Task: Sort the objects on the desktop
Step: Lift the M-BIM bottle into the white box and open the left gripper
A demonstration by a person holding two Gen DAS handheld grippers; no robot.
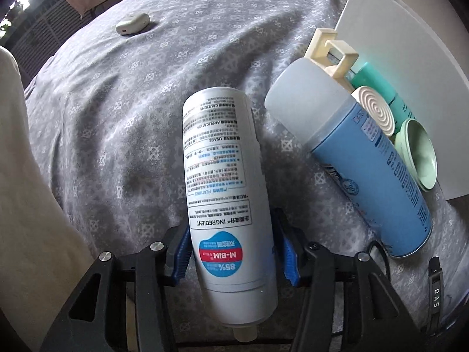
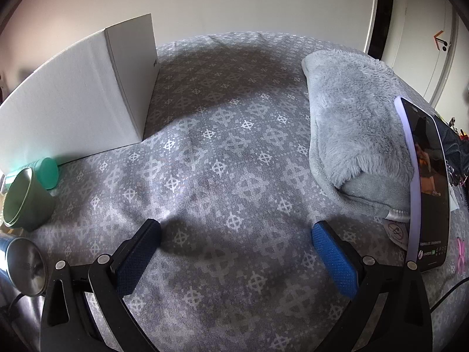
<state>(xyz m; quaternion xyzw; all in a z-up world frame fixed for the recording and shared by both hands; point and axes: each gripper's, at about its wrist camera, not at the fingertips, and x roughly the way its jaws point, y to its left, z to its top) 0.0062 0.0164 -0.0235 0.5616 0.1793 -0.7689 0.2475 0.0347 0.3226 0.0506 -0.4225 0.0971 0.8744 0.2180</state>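
Left gripper [image 1: 233,250] clamps white bottle [image 1: 225,182]; right gripper [image 2: 236,253] apart (its view: phone [image 2: 428,187]).

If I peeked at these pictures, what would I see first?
First, the white spray bottle, squeezed between the blue pads of the left gripper. Beside it a blue spray can lies on the grey patterned cloth, against a white box. The right gripper is open, over bare cloth.

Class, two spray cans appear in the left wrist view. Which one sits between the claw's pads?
The white M-BIM spray can, gripped near its base by the left claw. The blue spray can with the frosted cap lies apart, against the white box.
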